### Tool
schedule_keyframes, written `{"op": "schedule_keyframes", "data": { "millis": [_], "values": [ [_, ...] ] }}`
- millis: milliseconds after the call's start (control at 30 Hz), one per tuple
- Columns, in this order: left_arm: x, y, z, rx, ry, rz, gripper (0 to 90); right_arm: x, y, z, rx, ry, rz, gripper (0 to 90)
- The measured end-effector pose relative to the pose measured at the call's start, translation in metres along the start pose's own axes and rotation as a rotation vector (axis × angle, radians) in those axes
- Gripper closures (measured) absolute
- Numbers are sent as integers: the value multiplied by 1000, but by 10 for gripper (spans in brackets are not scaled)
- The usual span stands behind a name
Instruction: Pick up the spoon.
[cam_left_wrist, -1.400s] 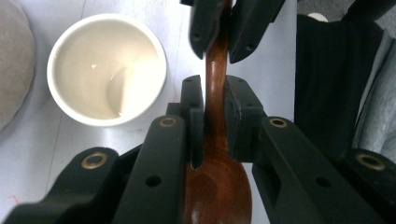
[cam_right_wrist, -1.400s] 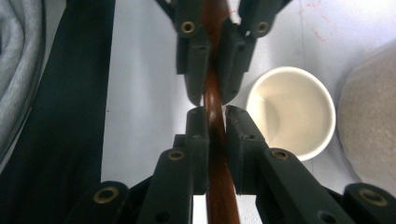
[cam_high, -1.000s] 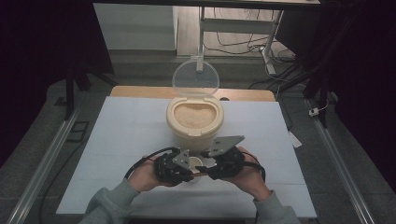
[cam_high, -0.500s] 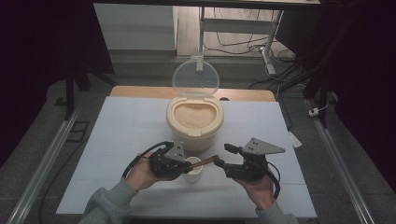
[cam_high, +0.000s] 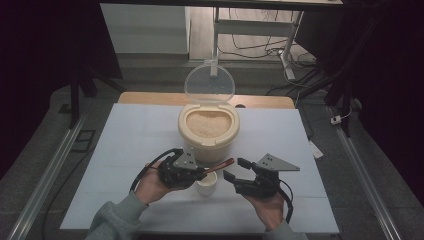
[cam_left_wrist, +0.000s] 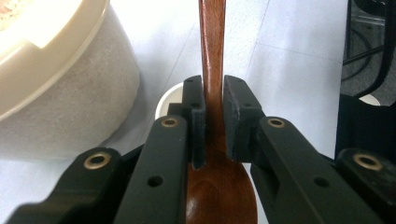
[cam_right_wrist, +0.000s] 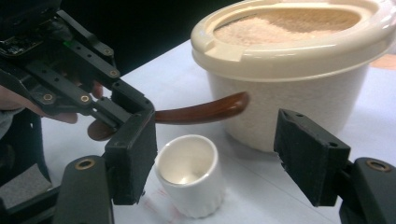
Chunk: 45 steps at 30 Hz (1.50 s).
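White table (cam_high: 125, 150) lies under both hands, and the floor behind it is dark.

On the left gripper (cam_left_wrist: 214, 100) the jaws are squeezed tight on a brown wooden spoon (cam_left_wrist: 212, 56). The pads press the thin neck of the spoon from both sides. The spoon bowl sits behind the jaws, close to the camera, and the handle sticks out past the tips. Just under the tips is a small white cup (cam_left_wrist: 170, 95). Off to one side of the jaws stands a big cream tub of rice (cam_left_wrist: 51, 74).

On the right gripper (cam_right_wrist: 217, 149) the jaws have just been opening, and now they stand wide apart. They grip nothing. The white cup (cam_right_wrist: 189, 175) stands on the table between them, near one jaw, but I cannot tell if it touches. The spoon handle (cam_right_wrist: 201, 112) hangs just above the cup. Beyond the jaws is the rice tub (cam_right_wrist: 285, 60), with its clear lid (cam_high: 210, 84) flipped up.
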<state>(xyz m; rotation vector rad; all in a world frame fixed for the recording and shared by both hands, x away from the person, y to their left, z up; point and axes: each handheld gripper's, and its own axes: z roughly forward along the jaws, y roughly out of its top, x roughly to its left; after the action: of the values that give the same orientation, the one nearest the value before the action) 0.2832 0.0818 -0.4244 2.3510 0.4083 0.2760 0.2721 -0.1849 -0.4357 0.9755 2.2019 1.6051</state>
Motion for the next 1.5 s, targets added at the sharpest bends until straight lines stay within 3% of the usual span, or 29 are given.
{"op": "schedule_keyframes", "data": {
  "millis": [167, 300, 433, 500, 633, 767, 1333, 1500],
  "values": [
    [-1, 1, 1, -4, 10, 1, 786, 5, -2, 8, 6, -18, 26, 304],
    [-3, 2, 2, -9, 12, 4, 786, 6, -4, 15, 1, -25, 75, 342],
    [-6, 3, 4, -7, 15, 15, 786, 6, -4, 17, -17, -11, 114, 383],
    [-7, 4, 5, -5, 16, 23, 786, 5, -5, 21, -36, 6, 151, 431],
    [-11, 6, 7, 1, 26, 39, 787, 7, -5, 23, -43, 2, 164, 515],
    [-12, 6, 7, 0, 30, 42, 788, 5, -5, 21, -74, 36, 200, 621],
    [-15, 8, 0, -15, 64, 69, 790, 7, 3, 16, -153, 209, 191, 822],
    [-15, 7, -1, -32, 66, 61, 788, 6, 4, 16, -163, 222, 181, 826]
  ]
}}
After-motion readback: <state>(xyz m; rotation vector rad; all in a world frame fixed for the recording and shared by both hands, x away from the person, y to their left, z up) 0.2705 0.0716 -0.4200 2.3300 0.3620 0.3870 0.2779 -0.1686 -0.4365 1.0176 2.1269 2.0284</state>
